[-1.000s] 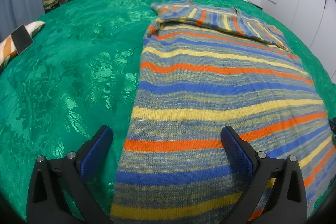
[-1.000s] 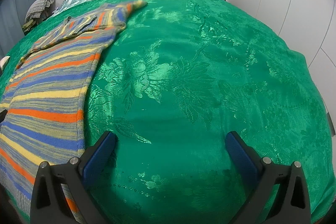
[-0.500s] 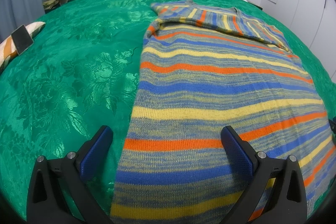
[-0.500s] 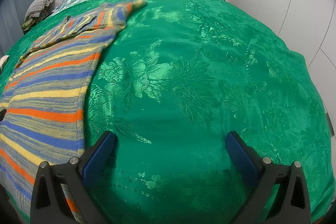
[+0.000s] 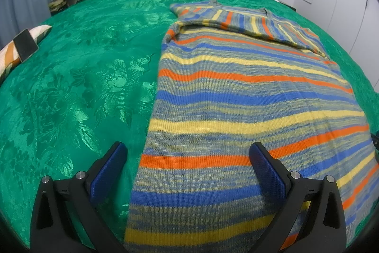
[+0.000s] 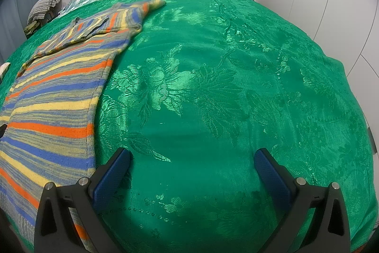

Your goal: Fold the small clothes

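Right wrist: bedspread (image 6: 213,91) bare beside sweater (image 6: 54,96).

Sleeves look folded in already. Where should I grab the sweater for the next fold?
Probably the near hem corners of the sweater, coming in low from the near edge. It lies flat, lengthwise toward the pillows. The open left gripper straddles its left edge; the open right gripper hangs over bare bedspread and must shift left.

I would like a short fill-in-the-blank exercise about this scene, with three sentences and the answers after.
1. The striped sweater lies on a bedspread of ____ colour.
2. Both the left gripper and the right gripper are ____.
3. The sleeve is folded across the sweater's ____ end.

Answers: green; open; far
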Available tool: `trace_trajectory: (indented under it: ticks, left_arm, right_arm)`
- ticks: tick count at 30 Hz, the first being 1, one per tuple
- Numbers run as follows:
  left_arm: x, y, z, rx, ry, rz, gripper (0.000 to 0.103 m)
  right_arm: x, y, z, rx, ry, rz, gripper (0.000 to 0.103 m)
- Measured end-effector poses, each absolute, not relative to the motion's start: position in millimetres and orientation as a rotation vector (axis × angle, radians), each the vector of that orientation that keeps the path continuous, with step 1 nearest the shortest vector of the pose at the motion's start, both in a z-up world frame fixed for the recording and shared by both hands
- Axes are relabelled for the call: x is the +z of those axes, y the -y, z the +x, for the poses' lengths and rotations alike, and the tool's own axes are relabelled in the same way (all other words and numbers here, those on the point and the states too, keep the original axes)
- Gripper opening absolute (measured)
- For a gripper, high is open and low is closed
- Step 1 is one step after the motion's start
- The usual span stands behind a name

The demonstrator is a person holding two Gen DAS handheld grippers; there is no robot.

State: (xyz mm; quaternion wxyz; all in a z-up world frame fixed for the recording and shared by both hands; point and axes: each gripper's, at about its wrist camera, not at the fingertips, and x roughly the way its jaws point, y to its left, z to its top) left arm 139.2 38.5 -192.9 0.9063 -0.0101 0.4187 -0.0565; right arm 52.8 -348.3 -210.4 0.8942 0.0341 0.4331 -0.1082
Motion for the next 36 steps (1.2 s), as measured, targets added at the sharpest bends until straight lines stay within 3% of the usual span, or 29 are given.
trace_trajectory:
  ticks: [14, 18, 21, 23, 25, 28, 36]
  left_arm:
    - [-188, -42, 135, -0.122, -0.873, -0.017, 0.102]
    - [-177, -45, 133, -0.177, -0.89, -0.048, 0.102]
    - [-180, -48, 132, -0.181, -0.902, -0.03, 0.102]
    - [-183, -49, 132, -0.183, -0.894, -0.006, 0.102]
    - [-184, -47, 130, -0.183, -0.885, -0.001, 0.102]
    - [-185, -45, 129, -0.177, -0.876, 0.008, 0.103]
    - [-185, -47, 126, -0.194, -0.873, 0.001, 0.103]
  right_arm:
    - [-198, 346, 55, -0.231, -0.913, 0.061, 0.103]
    - [-161, 349, 80, -0.255, -0.772, -0.05, 0.103]
    - [-148, 375, 124, -0.256, -0.738, 0.03, 0.103]
    - [-160, 395, 153, -0.307, -0.786, 0.07, 0.103]
    - [-200, 413, 178, -0.324, -0.966, 0.123, 0.103]
    - [-203, 413, 168, -0.293, -0.867, 0.127, 0.103]
    - [-206, 406, 168, -0.3, -0.883, 0.113, 0.103]
